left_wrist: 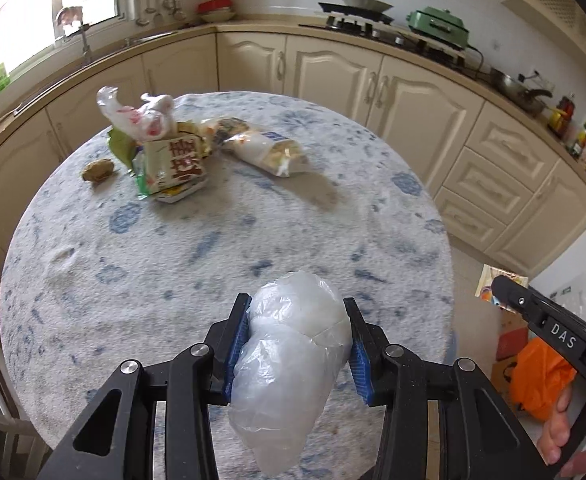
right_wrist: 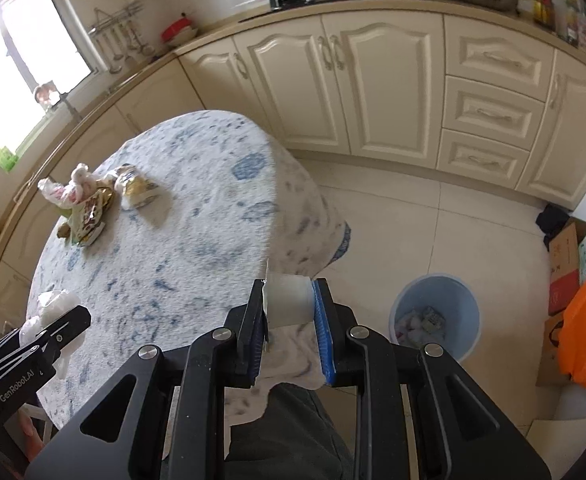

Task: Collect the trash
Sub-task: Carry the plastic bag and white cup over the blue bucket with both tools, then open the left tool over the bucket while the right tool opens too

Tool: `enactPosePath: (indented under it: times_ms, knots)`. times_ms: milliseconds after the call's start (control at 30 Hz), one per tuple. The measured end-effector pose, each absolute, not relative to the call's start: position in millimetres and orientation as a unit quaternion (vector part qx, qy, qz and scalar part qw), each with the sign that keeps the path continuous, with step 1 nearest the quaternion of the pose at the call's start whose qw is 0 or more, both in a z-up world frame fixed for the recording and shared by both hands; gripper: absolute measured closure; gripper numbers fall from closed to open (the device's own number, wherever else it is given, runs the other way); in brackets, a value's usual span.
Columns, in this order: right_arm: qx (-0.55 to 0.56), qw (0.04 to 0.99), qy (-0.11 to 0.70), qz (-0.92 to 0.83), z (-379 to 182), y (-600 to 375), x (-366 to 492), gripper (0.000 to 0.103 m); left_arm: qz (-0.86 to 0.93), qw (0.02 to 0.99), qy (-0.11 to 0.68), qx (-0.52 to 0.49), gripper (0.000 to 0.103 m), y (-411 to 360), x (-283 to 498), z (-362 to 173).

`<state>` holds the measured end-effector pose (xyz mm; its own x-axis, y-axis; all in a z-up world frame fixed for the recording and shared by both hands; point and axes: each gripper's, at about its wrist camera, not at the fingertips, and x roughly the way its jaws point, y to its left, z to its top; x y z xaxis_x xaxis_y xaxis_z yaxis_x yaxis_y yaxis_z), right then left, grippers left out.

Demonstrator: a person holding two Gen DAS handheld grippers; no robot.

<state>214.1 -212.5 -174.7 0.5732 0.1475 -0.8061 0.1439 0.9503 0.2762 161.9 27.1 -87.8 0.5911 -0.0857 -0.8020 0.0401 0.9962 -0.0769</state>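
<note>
crumpled clear plastic bag (left_wrist: 293, 360) sits clamped in the left tool (left_wrist: 297, 348), above the worktop (left_wrist: 213, 248). right tool (right_wrist: 289, 320) grips a small white cup (right_wrist: 289, 300) at the worktop's edge; a blue bin (right_wrist: 433, 316) stands on the floor just right of it.

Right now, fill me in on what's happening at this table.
A person is clearing trash from the round table with two handheld grippers. The left gripper is shut on a crumpled clear plastic bag. The right gripper is shut on a small white cup, near the table edge. A blue bin stands on the floor, already holding trash. Wrappers remain on the table's far side.
</note>
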Motion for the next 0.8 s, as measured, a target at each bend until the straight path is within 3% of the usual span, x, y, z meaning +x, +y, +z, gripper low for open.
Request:
enactPosePath:
  times_ms: [800]
  knots:
    - [0.235,0.835,0.462,-0.186,-221,-387,186,0.08,-0.185,0.846,0.492,0.094,0.062,-180,260,-139]
